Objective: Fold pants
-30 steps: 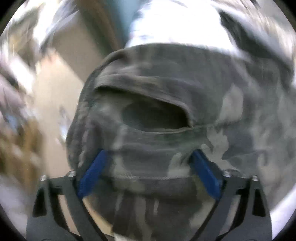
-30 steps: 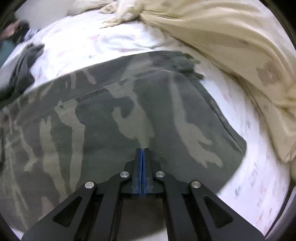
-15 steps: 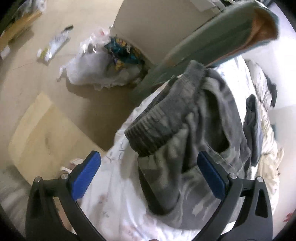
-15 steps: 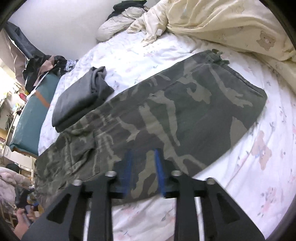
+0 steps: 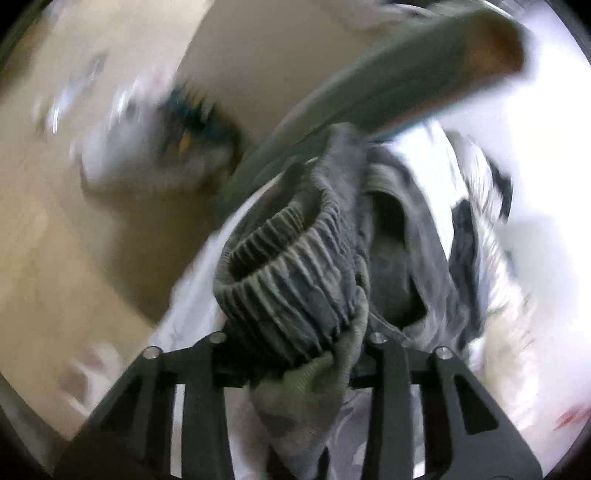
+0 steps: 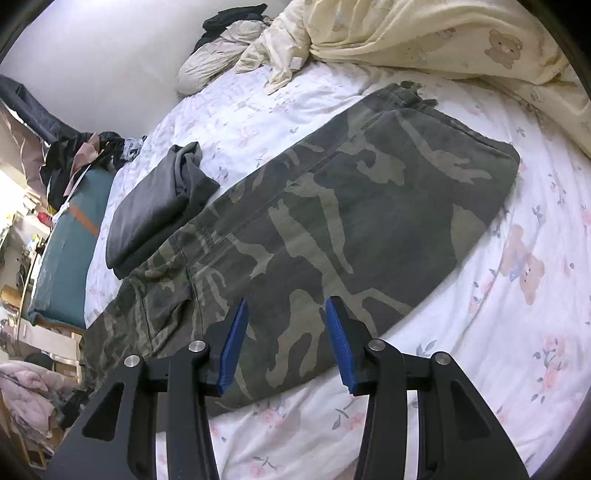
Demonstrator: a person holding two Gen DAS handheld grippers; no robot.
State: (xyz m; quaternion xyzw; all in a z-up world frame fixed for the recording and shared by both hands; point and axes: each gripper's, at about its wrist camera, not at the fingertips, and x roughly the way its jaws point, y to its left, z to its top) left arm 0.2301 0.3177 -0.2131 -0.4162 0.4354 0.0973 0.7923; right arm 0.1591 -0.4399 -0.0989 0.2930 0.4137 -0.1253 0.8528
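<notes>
- The left tongs (image 5: 295, 354) are clamping the ribbed cuff (image 5: 291, 280) of the camouflage pants (image 6: 332, 221).
- The right tongs (image 6: 286, 343) are hovering parted above the pants, which are lying flat on the bed (image 6: 517, 332).

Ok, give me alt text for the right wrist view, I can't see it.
Camouflage pants lie flat across a floral bed sheet, with the open right gripper above their near edge. A folded dark grey garment lies beside them; a cream duvet is bunched behind.

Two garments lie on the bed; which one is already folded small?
The dark grey garment, a compact bundle beside the camouflage pants, which lie long across the bed sheet.
</notes>
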